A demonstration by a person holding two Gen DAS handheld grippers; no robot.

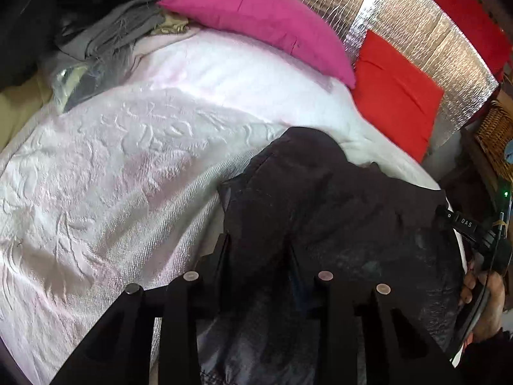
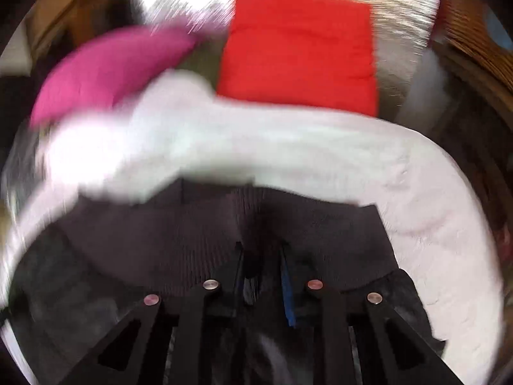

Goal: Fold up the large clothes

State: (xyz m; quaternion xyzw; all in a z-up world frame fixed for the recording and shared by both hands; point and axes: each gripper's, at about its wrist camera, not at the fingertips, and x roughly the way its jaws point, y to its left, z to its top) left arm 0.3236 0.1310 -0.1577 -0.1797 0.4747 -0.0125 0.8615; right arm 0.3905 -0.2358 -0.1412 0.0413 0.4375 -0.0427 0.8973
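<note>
A large dark garment (image 1: 320, 192) lies on a pale pink textured bedspread (image 1: 128, 160). In the left wrist view my left gripper (image 1: 258, 250) is shut on a bunched fold of it near its left edge. The right wrist view is blurred. There my right gripper (image 2: 261, 256) is shut on a raised ridge of the same dark garment (image 2: 160, 231), with the cloth pinched between its narrow jaws. The hand holding the right gripper (image 1: 484, 304) shows at the right edge of the left wrist view, beside the garment.
A pink pillow (image 1: 256, 22) and a red pillow (image 1: 394, 96) rest at the head of the bed against a silver foil wall (image 1: 416, 25). Grey clothes (image 1: 105, 38) are piled at the far left. A wicker basket (image 1: 493, 128) stands off the bed's right side.
</note>
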